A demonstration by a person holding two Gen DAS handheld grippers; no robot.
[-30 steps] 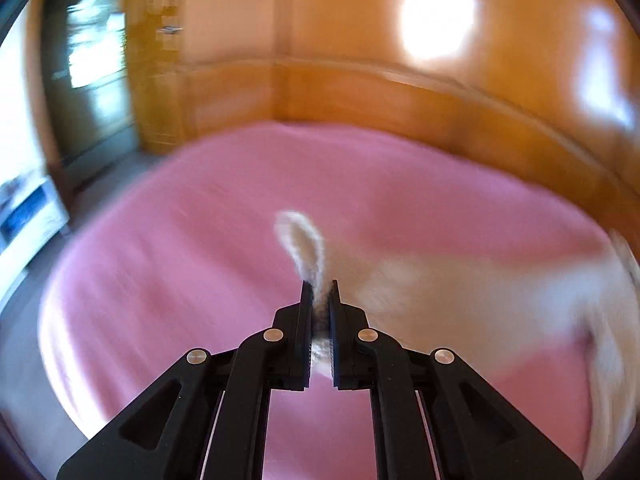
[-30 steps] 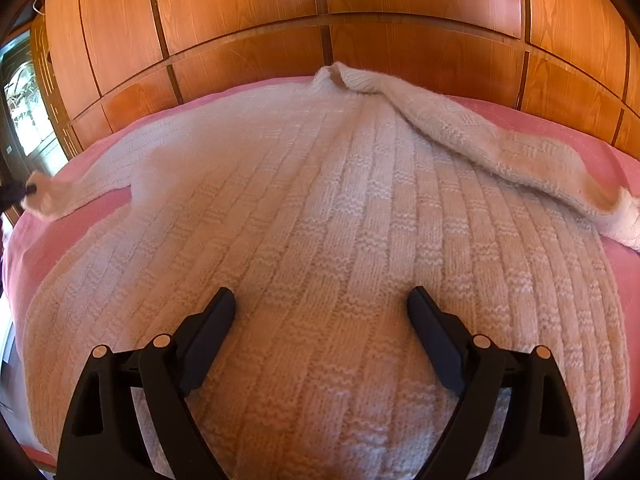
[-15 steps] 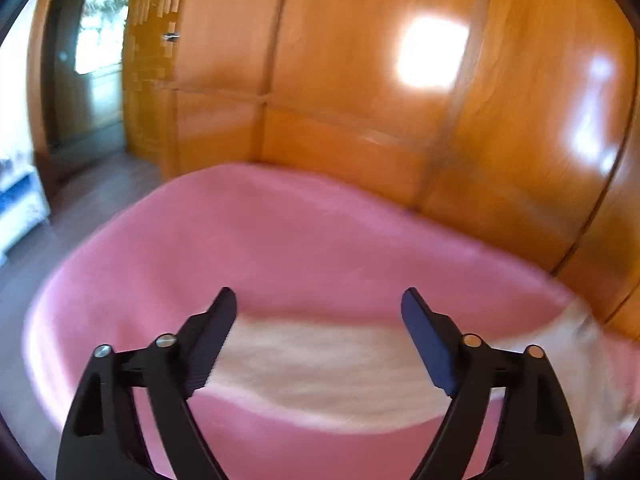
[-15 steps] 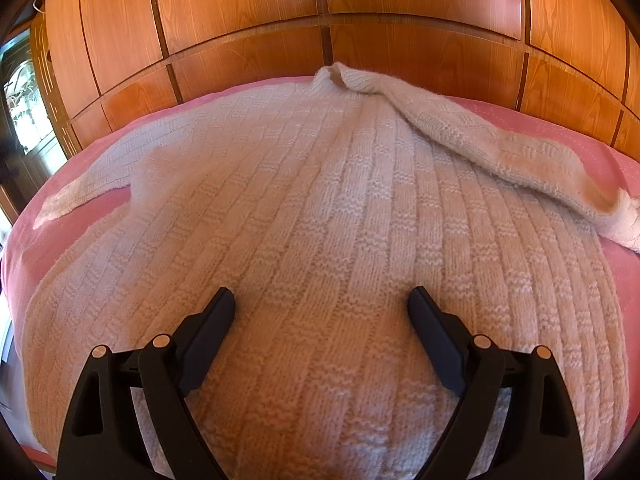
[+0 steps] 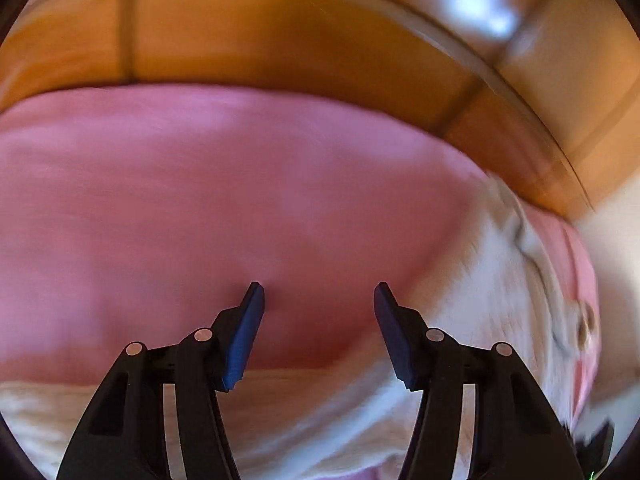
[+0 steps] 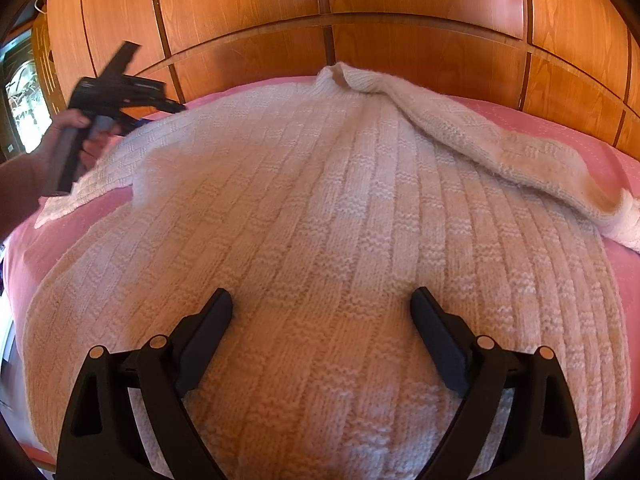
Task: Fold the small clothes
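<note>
A cream knitted sweater point(image 6: 320, 208) lies spread flat on a pink bed cover point(image 6: 560, 128). Its right sleeve point(image 6: 500, 148) is folded across toward the right; its left sleeve point(image 6: 92, 188) stretches out to the left. My right gripper point(image 6: 322, 300) is open and empty, low over the sweater's lower body. My left gripper point(image 5: 318, 292) is open and empty above the pink cover, with the sweater point(image 5: 500, 300) to its right and the sleeve below it. The left gripper body also shows in the right wrist view point(image 6: 116, 88), held above the left sleeve.
Wooden wardrobe panels point(image 6: 360, 12) stand right behind the bed. A glazed door point(image 6: 24, 96) is at the far left. The bed's left edge point(image 6: 12, 280) drops off beside the sweater.
My left gripper let go of the left sleeve end, opened, and swung up and toward the sweater. The sleeve now lies flat on the cover. My right gripper has not moved.
</note>
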